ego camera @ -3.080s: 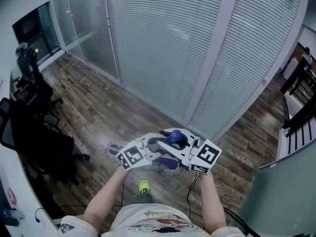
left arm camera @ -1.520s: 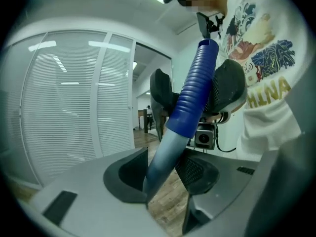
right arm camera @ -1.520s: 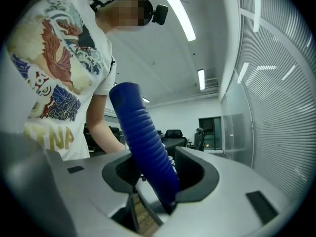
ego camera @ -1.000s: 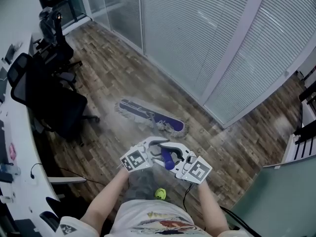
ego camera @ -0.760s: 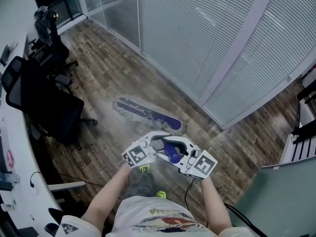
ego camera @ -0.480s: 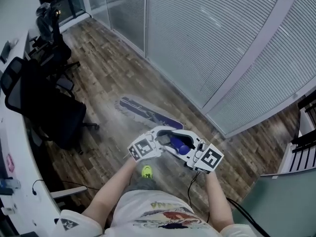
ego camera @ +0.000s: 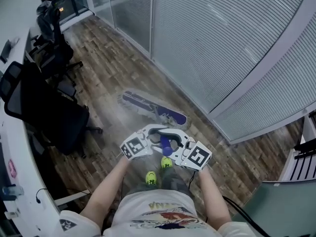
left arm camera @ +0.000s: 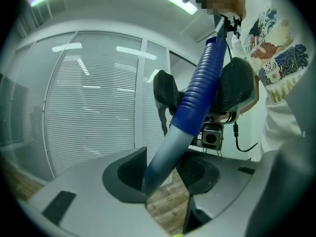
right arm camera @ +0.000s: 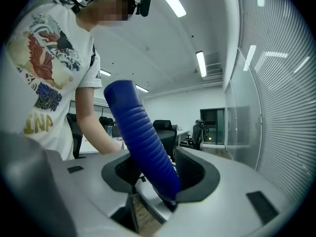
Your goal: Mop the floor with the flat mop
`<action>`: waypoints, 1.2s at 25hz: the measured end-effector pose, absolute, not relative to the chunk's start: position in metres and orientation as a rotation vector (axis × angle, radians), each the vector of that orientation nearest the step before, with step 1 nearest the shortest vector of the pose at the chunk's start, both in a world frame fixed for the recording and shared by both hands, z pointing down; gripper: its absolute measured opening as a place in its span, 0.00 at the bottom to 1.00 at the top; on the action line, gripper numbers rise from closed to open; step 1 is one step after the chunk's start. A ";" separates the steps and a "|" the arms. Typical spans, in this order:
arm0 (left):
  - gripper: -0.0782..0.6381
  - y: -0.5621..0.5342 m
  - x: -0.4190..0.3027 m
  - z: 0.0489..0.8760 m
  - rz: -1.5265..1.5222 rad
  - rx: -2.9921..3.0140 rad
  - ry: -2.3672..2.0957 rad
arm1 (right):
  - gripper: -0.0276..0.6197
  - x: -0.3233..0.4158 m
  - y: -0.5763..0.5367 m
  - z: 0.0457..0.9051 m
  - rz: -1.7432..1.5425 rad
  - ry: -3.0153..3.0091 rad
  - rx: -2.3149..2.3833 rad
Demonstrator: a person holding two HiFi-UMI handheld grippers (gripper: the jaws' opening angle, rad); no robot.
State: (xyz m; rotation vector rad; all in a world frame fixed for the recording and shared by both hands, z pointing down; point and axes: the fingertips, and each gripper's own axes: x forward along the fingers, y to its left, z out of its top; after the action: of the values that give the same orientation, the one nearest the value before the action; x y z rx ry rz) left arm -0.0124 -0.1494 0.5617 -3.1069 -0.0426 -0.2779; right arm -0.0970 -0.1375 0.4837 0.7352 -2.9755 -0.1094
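Blue ribbed plastic is covering the top of the mop handle (right arm camera: 140,132), and the right gripper (right arm camera: 159,177) is clamping its fingers on that grip, something only the right gripper view is making plain. The left gripper view is showing the left gripper (left arm camera: 160,174) squeezing its fingers on the pale grey shaft just below the blue part. Only the head view is taking in the mop head (ego camera: 154,110). Long, flat and purple with a pale fringe, it is lying on the wood-plank floor (ego camera: 108,68) just beyond both grippers, between the black office chair (ego camera: 54,115) at left and the blind-covered glass wall (ego camera: 222,38) at right.
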 end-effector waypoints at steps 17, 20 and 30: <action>0.33 -0.431 0.086 0.558 -0.284 -3.111 0.155 | 0.34 0.007 -0.412 0.480 0.007 -3.034 0.759; 0.33 -0.467 0.103 0.552 -0.274 -3.114 0.184 | 0.34 0.025 -0.448 0.473 0.014 -3.046 0.741; 0.33 -0.485 0.101 0.561 -0.339 -3.106 0.223 | 0.34 0.021 -0.463 0.479 -0.019 -3.052 0.678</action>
State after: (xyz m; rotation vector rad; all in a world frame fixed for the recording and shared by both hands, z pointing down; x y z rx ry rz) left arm 0.1007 -0.4852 0.5607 -3.1058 0.2227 -0.3393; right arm 0.0206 -0.4629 0.4793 0.6780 -3.0519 -0.0193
